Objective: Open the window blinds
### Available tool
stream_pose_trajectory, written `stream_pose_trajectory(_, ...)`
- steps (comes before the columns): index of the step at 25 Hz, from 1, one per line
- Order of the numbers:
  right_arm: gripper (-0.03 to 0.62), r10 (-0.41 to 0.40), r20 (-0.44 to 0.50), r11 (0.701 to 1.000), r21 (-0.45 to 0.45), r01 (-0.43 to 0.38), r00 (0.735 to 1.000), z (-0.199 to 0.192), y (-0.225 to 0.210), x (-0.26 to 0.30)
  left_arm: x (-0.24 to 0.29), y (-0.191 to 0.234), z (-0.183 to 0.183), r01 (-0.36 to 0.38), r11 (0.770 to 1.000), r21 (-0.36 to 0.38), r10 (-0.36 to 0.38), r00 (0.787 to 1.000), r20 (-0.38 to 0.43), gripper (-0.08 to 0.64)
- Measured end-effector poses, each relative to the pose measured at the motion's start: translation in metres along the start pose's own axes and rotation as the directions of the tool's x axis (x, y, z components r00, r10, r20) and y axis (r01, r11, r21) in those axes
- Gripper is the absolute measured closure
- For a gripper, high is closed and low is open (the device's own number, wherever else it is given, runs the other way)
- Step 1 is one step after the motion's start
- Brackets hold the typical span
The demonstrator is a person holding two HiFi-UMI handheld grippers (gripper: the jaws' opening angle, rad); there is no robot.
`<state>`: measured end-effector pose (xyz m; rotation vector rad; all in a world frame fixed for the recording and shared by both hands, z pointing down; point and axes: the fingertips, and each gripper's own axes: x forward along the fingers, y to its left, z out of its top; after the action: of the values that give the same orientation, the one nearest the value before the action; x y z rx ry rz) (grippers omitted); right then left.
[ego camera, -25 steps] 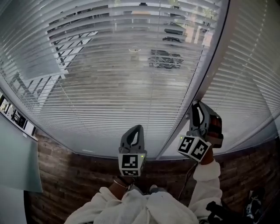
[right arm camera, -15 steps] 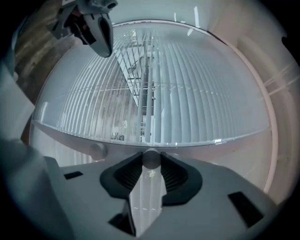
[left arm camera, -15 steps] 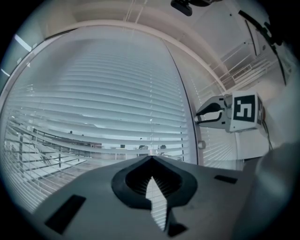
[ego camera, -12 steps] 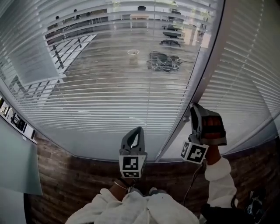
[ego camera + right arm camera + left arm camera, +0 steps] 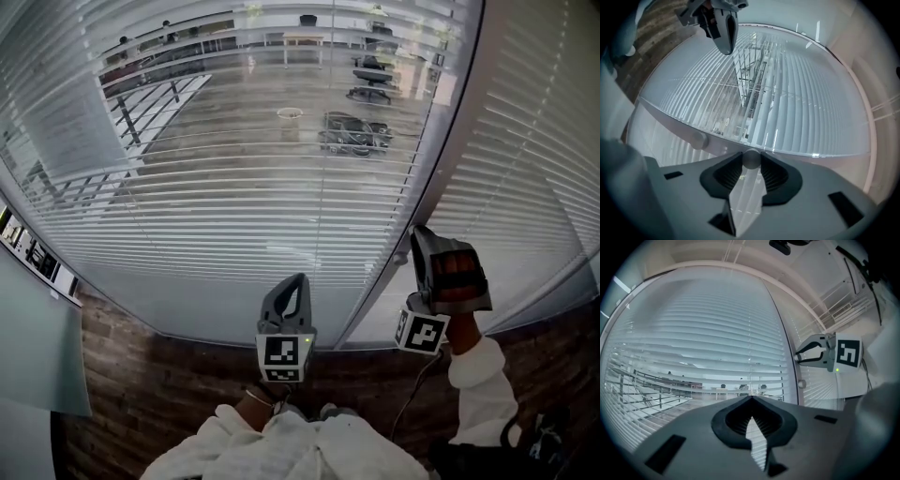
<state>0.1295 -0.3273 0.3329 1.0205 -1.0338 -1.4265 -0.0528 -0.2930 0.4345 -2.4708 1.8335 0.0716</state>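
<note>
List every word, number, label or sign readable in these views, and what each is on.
No readable text anywhere.
On the left gripper, the cube: black-and-white square pattern, no letters.
On the right gripper, jaws shut on the blind wand, the cube: pattern only.
Small framed panels at the head view's left edge: too small to read.

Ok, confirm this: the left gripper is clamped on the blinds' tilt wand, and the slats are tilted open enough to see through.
Wrong gripper. The right gripper is clamped on the tilt wand; the right gripper view shows the rod between its jaws. The left gripper is shut on nothing. The slats are tilted open enough to see through.
</note>
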Motion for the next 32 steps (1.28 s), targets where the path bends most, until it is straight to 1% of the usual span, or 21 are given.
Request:
stream_pose_trajectory(2, 0.468, -0.014, 0.013, 0.999, 0.046, 0.013, 1.000, -0.002, -0.003, 0.002, 0.001, 0.000, 0.002, -0.002, 1.000, -0.005, 0.002, 1.000, -0.006, 0.561)
stream_pose_trajectory(4, 0.468, -0.044, 0.028, 0.988, 0.152, 0.039, 0.999, -0.003, -0.007, 0.002, 0.001, 0.002, 0.005, -0.004, 1.000, -0.012, 0.004, 1.000, -0.010, 0.561)
stream_pose_trajectory(5, 0.468, -0.063, 0.030, 0.974, 0.220, 0.055, 0.998, -0.003, -0.006, 0.002, 0.001, 0.003, 0.003, -0.007, 1.000, -0.015, 0.007, 1.000, -0.011, 0.561)
stream_pose_trajectory(7, 0.468, -0.095, 0.012, 0.925, 0.371, 0.084, 0.995, -0.004, -0.001, 0.001, 0.001, 0.008, -0.004, -0.019, 1.000, -0.020, 0.019, 1.000, -0.008, 0.561)
stream_pose_trajectory(8, 0.468, -0.109, -0.014, 0.883, 0.458, 0.103, 0.994, -0.006, 0.002, 0.001, 0.001, 0.010, -0.008, -0.027, 0.999, -0.022, 0.027, 1.000, -0.005, 0.561)
stream_pose_trajectory(9, 0.468, -0.124, -0.051, 0.820, 0.557, 0.131, 0.991, -0.008, 0.005, -0.001, 0.001, 0.013, -0.011, -0.037, 0.999, -0.026, 0.037, 0.999, -0.003, 0.561)
stream_pose_trajectory(10, 0.468, -0.142, -0.094, 0.731, 0.661, 0.168, 0.985, -0.010, 0.007, -0.005, 0.001, 0.016, -0.012, -0.045, 0.999, -0.030, 0.045, 0.999, -0.003, 0.561)
stream_pose_trajectory(11, 0.468, -0.166, -0.134, 0.618, 0.758, 0.208, 0.977, -0.010, 0.007, -0.013, -0.001, 0.018, -0.012, -0.052, 0.998, -0.033, 0.052, 0.999, -0.004, 0.561)
stream_pose_trajectory(12, 0.468, -0.197, -0.161, 0.490, 0.838, 0.239, 0.967, -0.008, 0.007, -0.022, -0.003, 0.020, -0.012, -0.056, 0.998, -0.033, 0.056, 0.998, -0.005, 0.561)
stream_pose_trajectory(13, 0.468, -0.230, -0.169, 0.359, 0.901, 0.245, 0.958, -0.001, 0.005, -0.031, -0.005, 0.022, -0.011, -0.060, 0.998, -0.031, 0.060, 0.998, -0.003, 0.561)
stream_pose_trajectory(14, 0.469, -0.249, -0.159, 0.236, 0.947, 0.219, 0.955, 0.009, 0.006, -0.037, -0.006, 0.024, -0.009, -0.065, 0.997, -0.030, 0.065, 0.998, 0.000, 0.561)
stream_pose_trajectory(15, 0.469, -0.248, -0.132, 0.133, 0.977, 0.169, 0.960, 0.022, 0.009, -0.039, -0.007, 0.027, -0.007, -0.072, 0.997, -0.033, 0.072, 0.997, 0.005, 0.561)
stream_pose_trajectory(16, 0.469, -0.231, -0.097, 0.052, 0.992, 0.112, 0.968, 0.035, 0.013, -0.039, -0.008, 0.030, -0.005, -0.080, 0.996, -0.042, 0.080, 0.997, 0.007, 0.561)
stream_pose_trajectory(17, 0.476, -0.209, -0.060, -0.013, 0.998, 0.059, 0.976, 0.048, 0.018, -0.037, -0.008, 0.033, -0.004, -0.087, 0.995, -0.054, 0.087, 0.996, 0.007, 0.561)
stream_pose_trajectory(18, 0.513, -0.190, -0.025, -0.065, 0.998, 0.013, 0.982, 0.058, 0.023, -0.035, -0.009, 0.036, -0.003, -0.093, 0.993, -0.067, 0.094, 0.996, 0.005, 0.561)
stream_pose_trajectory(19, 0.581, -0.176, 0.008, -0.107, 0.994, -0.027, 0.984, 0.067, 0.026, -0.034, -0.010, 0.039, -0.002, -0.097, 0.992, -0.075, 0.098, 0.995, 0.003, 0.561)
stream_pose_trajectory(20, 0.581, -0.166, 0.036, -0.138, 0.989, -0.060, 0.985, 0.075, 0.029, -0.034, -0.011, 0.040, -0.001, -0.100, 0.992, -0.080, 0.100, 0.995, 0.001, 0.561)
stream_pose_trajectory(21, 0.581, -0.157, 0.057, -0.159, 0.984, -0.083, 0.986, 0.081, 0.031, -0.033, -0.013, 0.041, -0.001, -0.100, 0.992, -0.082, 0.100, 0.995, -0.002, 0.561)
stream_pose_trajectory(24, 0.581, -0.137, 0.093, -0.188, 0.975, -0.118, 0.986, 0.093, 0.037, -0.030, -0.017, 0.039, -0.006, -0.092, 0.991, -0.098, 0.091, 0.996, -0.016, 0.561)
stream_pose_trajectory(29, 0.581, -0.122, 0.122, -0.181, 0.973, -0.143, 0.985, 0.104, 0.040, -0.026, -0.018, 0.039, -0.012, -0.083, 0.991, -0.104, 0.080, 0.996, -0.029, 0.561)
stream_pose_trajectory(32, 0.581, -0.122, 0.128, -0.187, 0.971, -0.150, 0.984, 0.105, 0.039, -0.025, -0.015, 0.041, -0.006, -0.078, 0.991, -0.104, 0.077, 0.997, -0.015, 0.561)
